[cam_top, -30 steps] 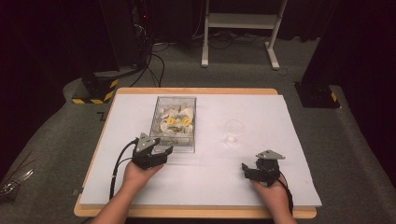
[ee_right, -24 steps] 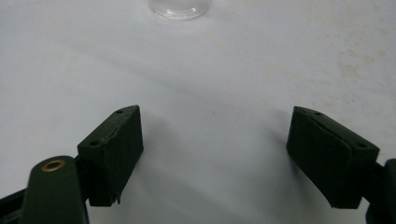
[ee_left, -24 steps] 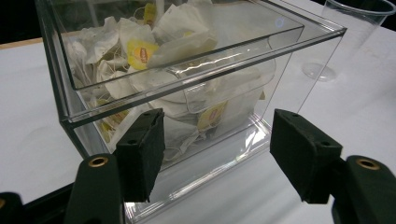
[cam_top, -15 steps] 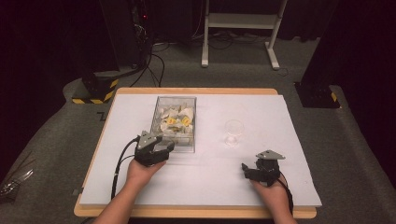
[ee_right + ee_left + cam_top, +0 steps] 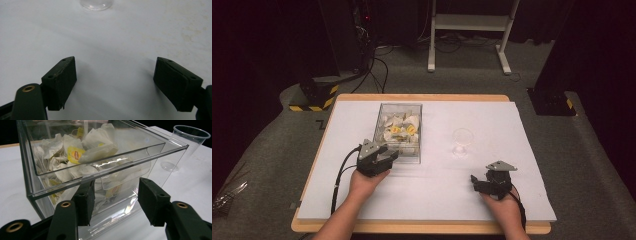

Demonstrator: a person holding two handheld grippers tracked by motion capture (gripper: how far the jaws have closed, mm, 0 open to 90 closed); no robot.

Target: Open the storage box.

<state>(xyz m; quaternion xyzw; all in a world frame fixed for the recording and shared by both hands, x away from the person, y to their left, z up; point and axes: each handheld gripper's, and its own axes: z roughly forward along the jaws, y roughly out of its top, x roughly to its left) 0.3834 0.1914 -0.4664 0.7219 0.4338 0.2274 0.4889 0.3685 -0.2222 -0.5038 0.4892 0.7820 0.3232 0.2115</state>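
A clear plastic box holding several tea bags stands left of the table's middle. My left gripper sits at the box's near end, and its jaws have just been closing. In the left gripper view, the left gripper has its pads either side of a clear tab on the near wall of the box, with a gap on both sides. A clear plastic cup stands right of the box. My right gripper rests open near the front edge. In the right gripper view, the right gripper has only bare table between its jaws.
The white table top has free room on the right and along the front. The cup is beyond the box's right corner in the left gripper view, and the cup's base is far ahead of the right jaws. Dark stands and cables lie behind the table.
The left gripper's jaws stand a little narrower at the box's near end. Neither hand has shifted.
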